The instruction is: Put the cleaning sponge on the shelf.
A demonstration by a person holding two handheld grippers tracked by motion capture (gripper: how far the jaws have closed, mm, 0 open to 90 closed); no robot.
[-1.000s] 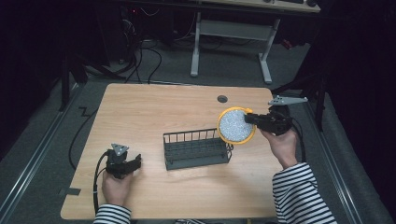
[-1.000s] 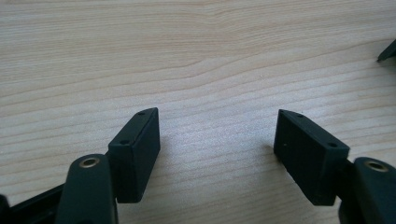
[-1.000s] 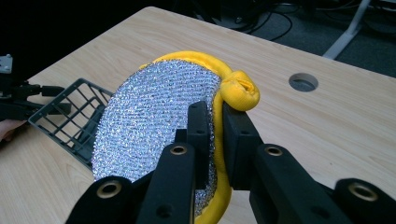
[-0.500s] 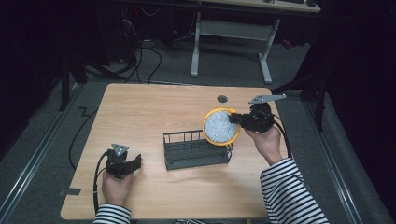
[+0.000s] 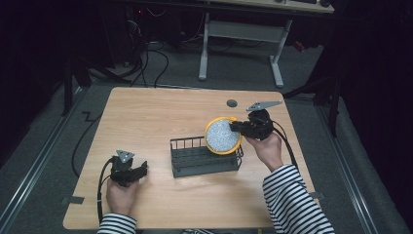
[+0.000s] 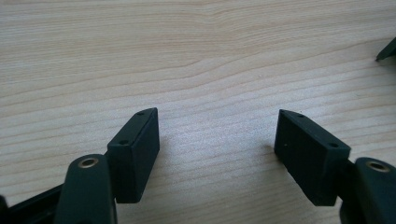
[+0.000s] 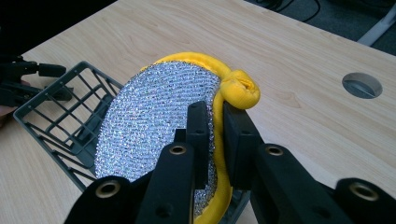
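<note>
On the wooden surface [image 5: 160,122], right gripper [image 7: 215,122] jaws clamp the scrubber [image 7: 154,121], probably for the rack [image 5: 204,157]; left gripper [image 6: 217,135] jaws idle wide.

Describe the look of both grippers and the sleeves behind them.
Both grippers, left and right, are black, each with a grey three-cornered plate on top and a trailing black cable. Their fingers are blocky, with brass-coloured pivot rings. The sleeves are black-and-white striped.

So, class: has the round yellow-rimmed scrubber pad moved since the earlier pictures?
Yes. Held in the right gripper, the scrubber pad has moved left in the high view, from beside the wire basket's right end to over its right part.
</note>
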